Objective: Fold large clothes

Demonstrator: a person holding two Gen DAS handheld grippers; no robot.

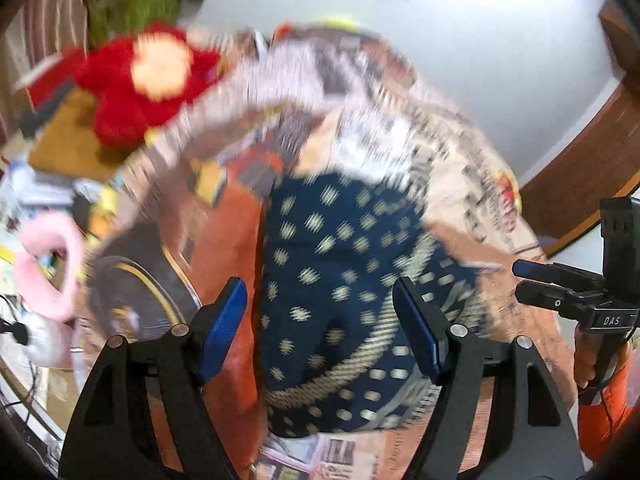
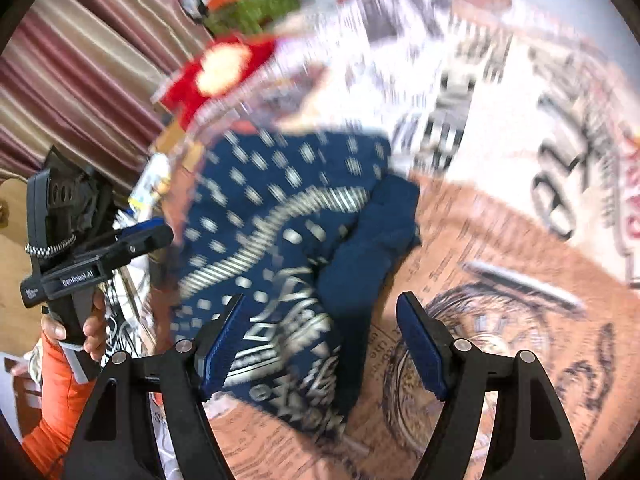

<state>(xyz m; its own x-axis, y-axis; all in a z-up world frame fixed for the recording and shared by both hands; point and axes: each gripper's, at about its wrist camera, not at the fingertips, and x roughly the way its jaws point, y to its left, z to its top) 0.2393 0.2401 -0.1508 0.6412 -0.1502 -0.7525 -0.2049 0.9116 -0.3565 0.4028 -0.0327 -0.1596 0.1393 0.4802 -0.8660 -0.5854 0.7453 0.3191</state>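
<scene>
A navy garment [image 1: 340, 280] with cream dots and striped bands lies in a folded heap on a table cover [image 1: 472, 184] printed like newspaper. Both views are blurred. My left gripper [image 1: 318, 292] hovers over the garment with its blue pads wide apart and nothing pressed between them. In the right wrist view the garment [image 2: 288, 240] lies ahead and to the left, and my right gripper [image 2: 322, 300] stands open above its right edge. Each gripper also shows in the other's view: the right gripper [image 1: 520, 280] at the far right, and the left gripper [image 2: 160, 234] at the left, held by a hand in an orange sleeve [image 2: 60, 412].
A red plush toy [image 1: 140, 84] and a green object [image 1: 132, 8] sit beyond the table's far left. A pink fluffy thing [image 1: 52, 264] and a dark round fan [image 1: 132, 300] crowd the left side. Striped curtains [image 2: 80, 60] hang at the left; a wooden frame [image 1: 592, 148] runs along the right.
</scene>
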